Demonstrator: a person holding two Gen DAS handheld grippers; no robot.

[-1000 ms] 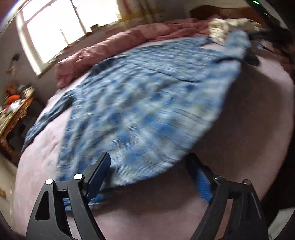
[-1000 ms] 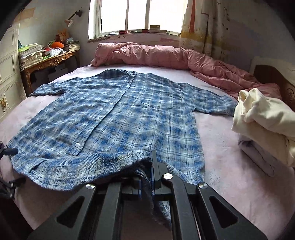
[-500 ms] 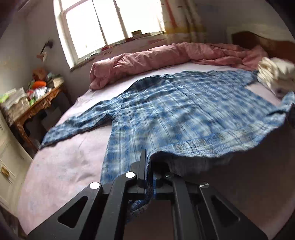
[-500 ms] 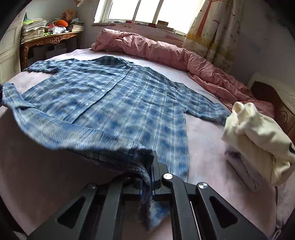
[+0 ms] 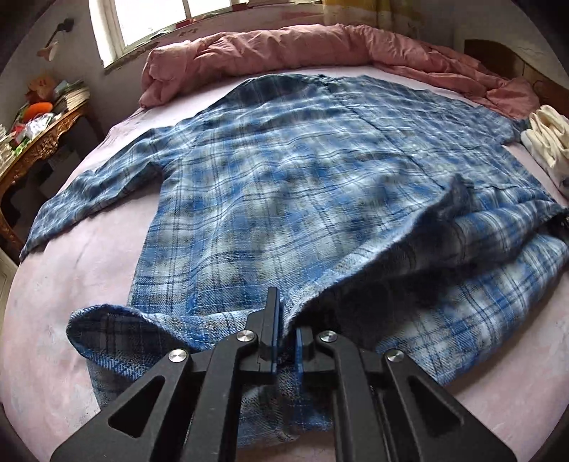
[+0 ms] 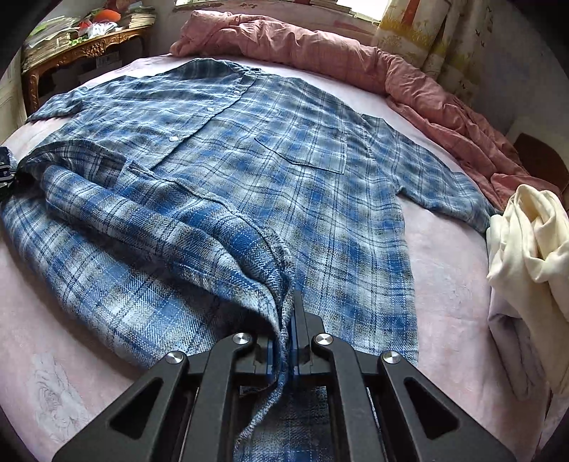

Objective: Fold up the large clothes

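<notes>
Left wrist view. The left gripper has its jaws nearly together, pinching the hem of the blue plaid shirt. A second ago these jaws stood spread wide over the hem with nothing clamped; half a second ago they had closed on the cloth. In the last half second they have eased open a touch, but the fabric still sits between them. The hem corner was flat on the bed then; now it is lifted and carried over the lower body of the shirt, leaving a fold of doubled cloth to the right of the gripper. Judgement: the bottom-up fold is under way, not yet laid flat.

Right wrist view. The right gripper is pressed together on the other part of the hem, cloth bunched between the pads, as it was a second ago. The hem was level with the shirt's bottom edge then; now it lies drawn in over the shirt's lower front, below the chest pocket. The buttons and collar face up, and both sleeves lie spread out.

Surface and room. The shirt lies on a bed with a pale pink sheet. Beyond the shirt's collar runs a rumpled pink quilt. Right of the shirt, touching its sleeve end, sits a cream garment pile. Left of the shirt stands a carved wooden table with clutter on it; a window is behind the quilt.
</notes>
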